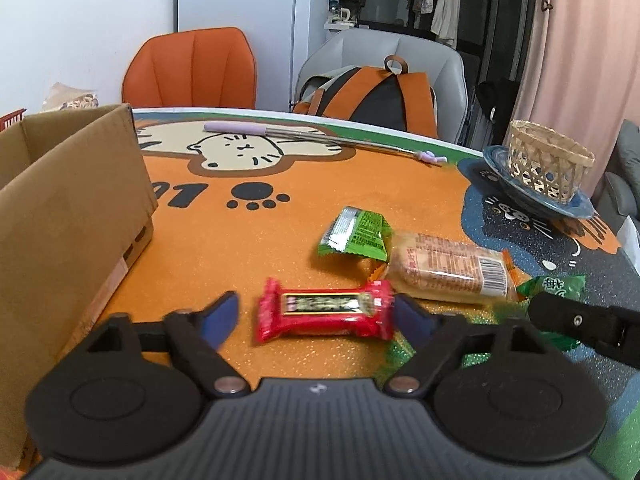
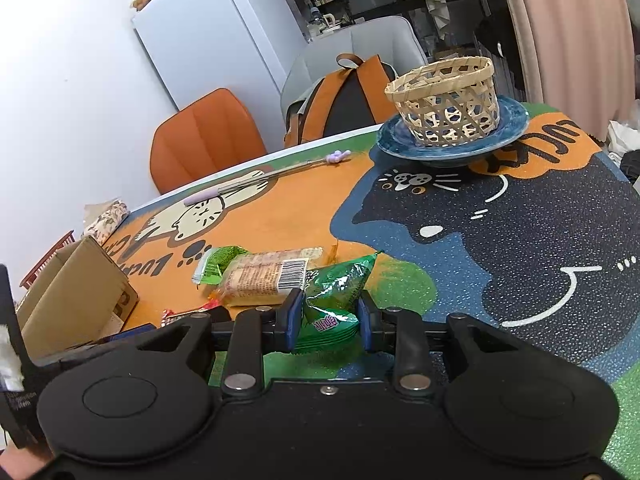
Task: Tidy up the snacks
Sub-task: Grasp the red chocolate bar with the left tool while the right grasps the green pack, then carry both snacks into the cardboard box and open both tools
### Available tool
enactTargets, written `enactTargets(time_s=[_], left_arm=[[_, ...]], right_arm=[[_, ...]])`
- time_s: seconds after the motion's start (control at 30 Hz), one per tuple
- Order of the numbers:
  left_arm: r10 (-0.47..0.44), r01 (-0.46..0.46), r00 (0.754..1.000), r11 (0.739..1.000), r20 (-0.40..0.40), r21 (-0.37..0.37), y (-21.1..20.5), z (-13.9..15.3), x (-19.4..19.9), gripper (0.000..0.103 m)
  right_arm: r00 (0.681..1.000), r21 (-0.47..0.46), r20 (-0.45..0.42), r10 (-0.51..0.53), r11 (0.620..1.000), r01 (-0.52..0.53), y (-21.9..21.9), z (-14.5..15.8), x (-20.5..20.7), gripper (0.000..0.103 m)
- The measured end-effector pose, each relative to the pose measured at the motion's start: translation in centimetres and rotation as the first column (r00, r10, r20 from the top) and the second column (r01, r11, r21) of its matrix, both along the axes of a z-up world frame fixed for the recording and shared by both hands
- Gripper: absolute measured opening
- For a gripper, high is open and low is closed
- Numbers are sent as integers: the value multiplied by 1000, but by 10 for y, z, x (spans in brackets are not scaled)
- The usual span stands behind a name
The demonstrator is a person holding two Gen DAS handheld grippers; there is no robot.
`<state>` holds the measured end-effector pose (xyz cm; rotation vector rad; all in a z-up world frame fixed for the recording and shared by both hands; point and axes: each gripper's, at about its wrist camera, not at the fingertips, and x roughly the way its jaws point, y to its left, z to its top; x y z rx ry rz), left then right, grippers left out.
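Note:
My left gripper (image 1: 316, 312) is open around a red snack bar (image 1: 324, 310) that lies on the table between its blue pads; the left pad stands apart from it. My right gripper (image 2: 328, 316) is shut on a green snack packet (image 2: 340, 292), also seen in the left wrist view (image 1: 560, 288). A clear-wrapped biscuit pack (image 1: 448, 268) and a small green wrapper (image 1: 356, 234) lie just beyond; both show in the right wrist view, the biscuit pack (image 2: 264, 276) and the green wrapper (image 2: 216, 262). A woven basket (image 2: 444, 100) stands on a blue plate (image 2: 508, 128) at the far right.
An open cardboard box (image 1: 72, 208) stands at the left of the table. Metal chopsticks with purple ends (image 1: 312, 136) lie near the far edge. An orange chair (image 1: 192, 68) and a grey chair with a backpack (image 1: 376, 92) stand behind the table.

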<state>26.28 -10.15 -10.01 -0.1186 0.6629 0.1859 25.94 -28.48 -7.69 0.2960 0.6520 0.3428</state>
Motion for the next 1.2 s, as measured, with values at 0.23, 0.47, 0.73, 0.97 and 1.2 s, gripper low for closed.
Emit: enactTargets(time_s=[0.23, 0.47, 0.73, 0.97, 1.2], left_arm=[[-15, 15, 1000, 998, 6, -63, 13, 6, -8, 50], [-33, 37, 998, 997, 60, -73, 17, 28, -26, 49], [-21, 32, 993, 995, 120, -92, 32, 57, -44, 49], [-4, 21, 987, 995, 163, -101, 46, 77, -59, 49], [19, 2, 979, 995, 204, -103, 65, 94, -72, 49]], right_arm=[[1000, -12, 10, -2, 1000, 2, 6, 6, -5, 29], [999, -26, 38, 16, 1000, -15, 18, 20, -15, 29], [995, -36, 84, 48, 998, -45, 36, 41, -26, 29], [991, -38, 115, 75, 997, -71, 52, 56, -34, 29], [984, -18, 138, 116, 993, -114, 72, 69, -40, 29]])
